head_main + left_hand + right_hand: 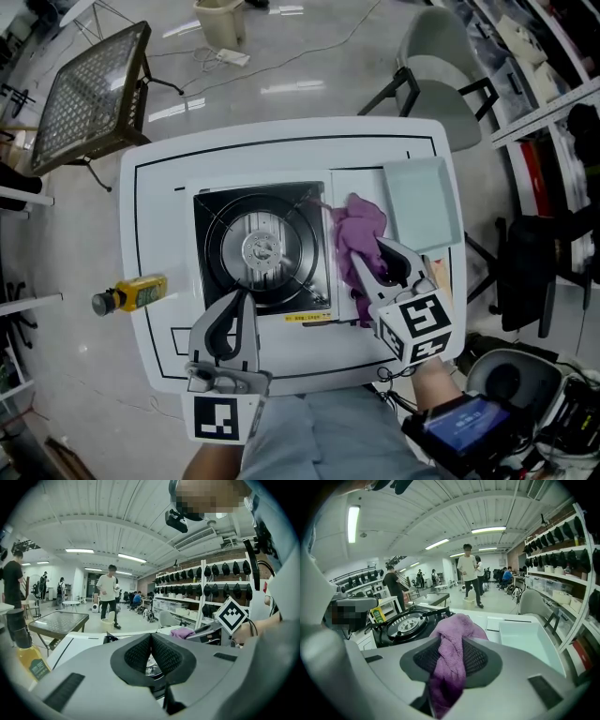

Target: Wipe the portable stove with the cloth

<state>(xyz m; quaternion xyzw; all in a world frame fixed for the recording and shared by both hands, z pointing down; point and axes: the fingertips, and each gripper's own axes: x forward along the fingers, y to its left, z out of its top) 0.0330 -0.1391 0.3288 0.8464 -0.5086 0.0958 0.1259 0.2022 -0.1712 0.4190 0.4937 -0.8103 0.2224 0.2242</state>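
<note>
The portable stove (262, 246) sits in the middle of the white table (159, 187), black with a round silver burner. The purple cloth (359, 228) lies bunched against the stove's right edge. My right gripper (368, 251) is shut on it, and the cloth (449, 648) hangs between the pads with the stove (405, 625) to the left beyond. My left gripper (244, 298) hovers over the stove's front edge with its tips together and nothing between them. Its pads (164, 656) meet at the tip in the left gripper view, where the cloth (182, 632) shows at the right.
A pale blue tray (422, 202) stands on the table right of the cloth. A yellow bottle (131, 295) lies at the table's left edge. A grey chair (441, 84) stands behind the table and a mesh-topped stand (89, 94) on the floor at far left. People stand in the room beyond.
</note>
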